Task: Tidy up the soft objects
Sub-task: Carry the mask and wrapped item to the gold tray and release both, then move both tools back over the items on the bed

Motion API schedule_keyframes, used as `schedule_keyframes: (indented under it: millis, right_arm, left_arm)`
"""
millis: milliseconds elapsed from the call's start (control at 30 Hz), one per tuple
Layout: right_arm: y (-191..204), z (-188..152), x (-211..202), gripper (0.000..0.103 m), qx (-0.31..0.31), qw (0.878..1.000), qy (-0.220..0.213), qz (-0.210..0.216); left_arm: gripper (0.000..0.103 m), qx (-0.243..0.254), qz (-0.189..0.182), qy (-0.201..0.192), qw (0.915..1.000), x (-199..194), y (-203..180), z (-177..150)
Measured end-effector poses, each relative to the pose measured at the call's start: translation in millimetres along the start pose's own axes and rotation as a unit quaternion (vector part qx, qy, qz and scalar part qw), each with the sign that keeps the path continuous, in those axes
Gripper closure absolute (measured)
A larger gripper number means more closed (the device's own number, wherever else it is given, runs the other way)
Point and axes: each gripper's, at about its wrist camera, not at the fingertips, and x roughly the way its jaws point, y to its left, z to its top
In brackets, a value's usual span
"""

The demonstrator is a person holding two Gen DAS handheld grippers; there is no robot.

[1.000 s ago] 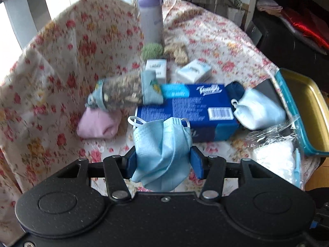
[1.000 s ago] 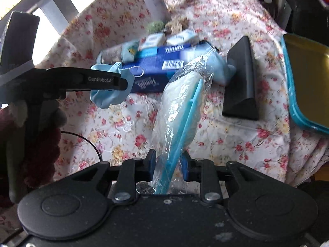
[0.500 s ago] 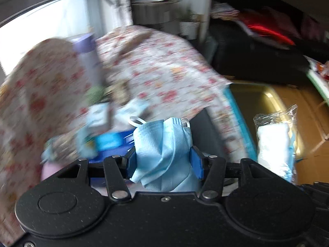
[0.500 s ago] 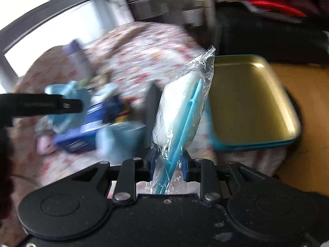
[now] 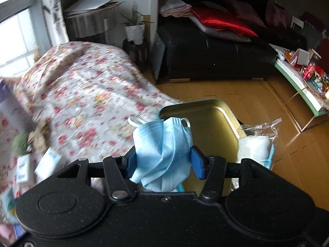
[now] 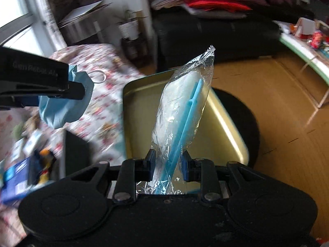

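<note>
Left wrist view: left gripper clamped crumpled blue face mask, frame ctr, before gold tray.
Right wrist view: right gripper pinched clear plastic bag w/ white wad, ctr, over tray.

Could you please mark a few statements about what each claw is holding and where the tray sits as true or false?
1. The left claw grips a crumpled blue face mask. True.
2. The right claw is empty. False: it is shut on a clear plastic packet with white contents and a blue strip.
3. The gold tray already holds a mask. False: what shows of its inside is bare.
4. The tray has a teal outer edge. True.
5. The floral cloth lies right of the tray in the left wrist view. False: it lies left of it.
</note>
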Motion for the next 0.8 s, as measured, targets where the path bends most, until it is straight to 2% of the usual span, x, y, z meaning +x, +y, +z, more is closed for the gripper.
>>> schedule_keyframes:
  millis: [200,233,267,300,333,400,633,800]
  right_arm:
    - [-13.7,7.0,26.9,0.076,0.012,1.000,-0.008,-0.027]
    - [-14.0,9.5,28.8,0.075,0.013,1.000,-0.013,-0.023]
    - [-14.7,10.3,28.8,0.065,0.015,0.999,-0.020,-0.026]
    - [-15.4,11.4,29.6,0.037,0.013,0.999,-0.024,-0.039]
    - [-15.5,10.7,29.2,0.028,0.009,0.998,-0.029,-0.056]
    - [-14.6,8.4,26.3,0.029,0.001,0.997,-0.037,-0.070]
    - [-12.2,7.4,29.4,0.029,-0.013,0.999,-0.008,-0.046]
    - [-19.6,21.3,47.2,0.029,0.015,1.000,0.024,-0.013]
  left_arm:
    - [0.051,0.008,-0.010,0.010,0.9999,29.2,-23.7,11.8]
    - [0.046,0.009,-0.015,0.012,0.9998,33.9,-26.1,12.8]
    - [0.031,0.011,-0.017,0.013,0.9997,37.4,-28.4,14.4]
    - [0.024,0.014,-0.015,0.014,0.9997,41.2,-30.9,14.9]
    - [0.018,0.013,-0.010,0.011,0.9998,43.4,-32.9,15.1]
    - [0.018,0.008,-0.003,0.004,1.0000,45.5,-33.2,13.8]
    - [0.018,-0.012,0.006,0.027,0.9995,58.0,-24.4,10.9]
    - [0.018,-0.022,0.032,0.032,0.9987,62.0,-17.0,13.4]
